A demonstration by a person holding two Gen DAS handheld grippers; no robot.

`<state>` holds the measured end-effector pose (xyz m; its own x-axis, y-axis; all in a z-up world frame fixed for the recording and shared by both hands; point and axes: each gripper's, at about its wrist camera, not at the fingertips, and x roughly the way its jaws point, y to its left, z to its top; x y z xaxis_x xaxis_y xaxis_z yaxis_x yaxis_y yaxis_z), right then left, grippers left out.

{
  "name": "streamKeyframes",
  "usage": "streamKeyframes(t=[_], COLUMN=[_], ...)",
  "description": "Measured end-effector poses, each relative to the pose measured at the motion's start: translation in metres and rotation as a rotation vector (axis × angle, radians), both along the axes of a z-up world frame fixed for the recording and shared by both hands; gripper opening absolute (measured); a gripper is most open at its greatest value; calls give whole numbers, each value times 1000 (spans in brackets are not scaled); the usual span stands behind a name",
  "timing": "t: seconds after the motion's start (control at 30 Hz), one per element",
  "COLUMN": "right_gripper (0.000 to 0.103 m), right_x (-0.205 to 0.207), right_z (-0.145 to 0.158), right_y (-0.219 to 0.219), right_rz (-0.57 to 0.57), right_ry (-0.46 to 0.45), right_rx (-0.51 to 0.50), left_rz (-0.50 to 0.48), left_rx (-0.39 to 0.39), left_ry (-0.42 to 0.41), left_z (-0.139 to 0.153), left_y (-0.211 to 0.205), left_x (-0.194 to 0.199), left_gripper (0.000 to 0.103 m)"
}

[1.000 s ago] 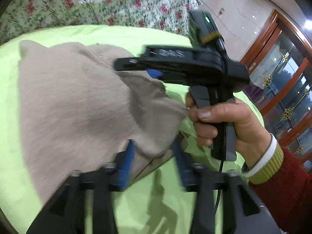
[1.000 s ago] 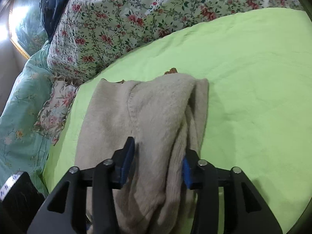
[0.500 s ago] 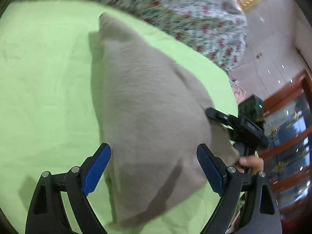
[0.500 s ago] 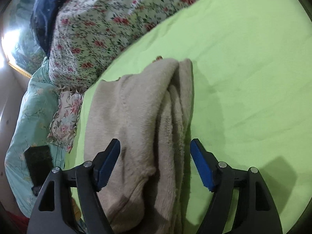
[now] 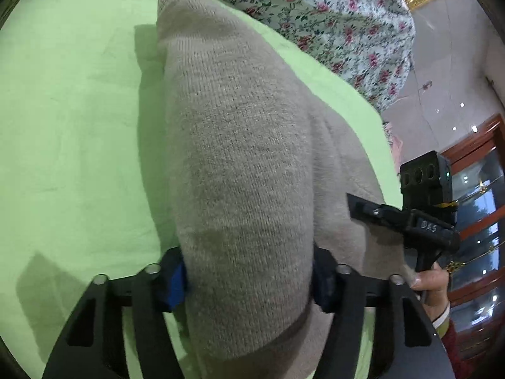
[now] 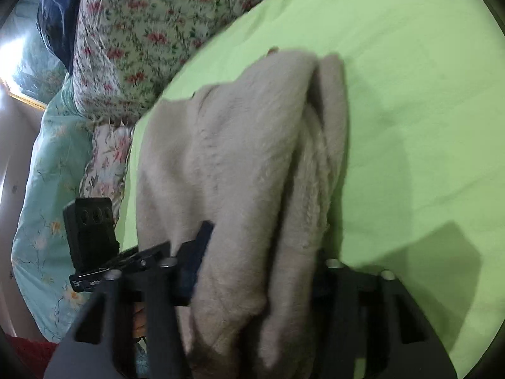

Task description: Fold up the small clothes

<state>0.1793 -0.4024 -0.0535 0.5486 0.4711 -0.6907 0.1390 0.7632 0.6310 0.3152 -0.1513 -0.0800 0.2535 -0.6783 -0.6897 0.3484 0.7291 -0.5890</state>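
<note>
A beige knitted garment [image 5: 240, 158] lies folded on a lime green sheet [image 5: 72, 120]. My left gripper [image 5: 247, 276] has its blue-padded jaws closed in on the near end of the garment, which bulges between them. My right gripper [image 6: 255, 271] likewise has its jaws pressed on the near end of the same garment [image 6: 240, 164], seen folded in layers. The right gripper also shows at the right of the left wrist view [image 5: 407, 218], at the garment's far edge. The left gripper shows at the left of the right wrist view [image 6: 94, 249].
A floral quilt [image 6: 145, 34] and a pale blue floral cover [image 6: 47, 170] border the green sheet [image 6: 410, 94]. A dark blue cloth [image 6: 60, 19] lies beyond. A wooden glass-door cabinet [image 5: 479, 195] and tiled floor [image 5: 442, 72] lie past the bed.
Half a second ago both grippers were open wide above the garment. Both have since come down and closed on its near end.
</note>
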Motion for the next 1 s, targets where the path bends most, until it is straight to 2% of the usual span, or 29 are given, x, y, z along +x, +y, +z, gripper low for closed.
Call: streamKeyframes(t=[0.1,0.2,0.3,0.4,0.53,0.67,0.77,0.8,0.87,0.9,0.93,1.0], right_gripper=[35,35,35,35,35,35,37,42,51,59,63,63], right_x=[-8,-12,-9,1,12,13,12,11,8,7,5,-2], right_z=[12,24,25,21,11,-7,-17,-18,-18,-16,-14,-3], right_y=[14,49,90,138,188,226,232,230,224,221,218,206], right_rz=[-15,33,91,156,217,259,251,246,229,224,220,189], right_ry=[-47,-91,-140,-181,-190,-142,-118,-115,-94,-85,-80,-89], right_rx=[18,-2,43,75,98,57,16,25,8,-5,-16,-51], left_rz=[8,45,94,145,191,236,249,252,259,269,277,301], left_rx=[-25,-16,-15,32,60,65,71,66,77,82,83,87], left_ry=[-12,-62,-85,-122,-139,-64,-48,-53,-63,-71,-77,-100], left_z=[14,37,54,64,61,29,11,11,13,16,18,26], left_y=[18,54,105,160,211,253,255,257,256,258,260,267], left_x=[-11,-30,-51,-75,-98,-108,-112,-116,-119,-122,-124,-129], left_gripper=[55,55,55,55,56,60,68,73,76,79,80,81])
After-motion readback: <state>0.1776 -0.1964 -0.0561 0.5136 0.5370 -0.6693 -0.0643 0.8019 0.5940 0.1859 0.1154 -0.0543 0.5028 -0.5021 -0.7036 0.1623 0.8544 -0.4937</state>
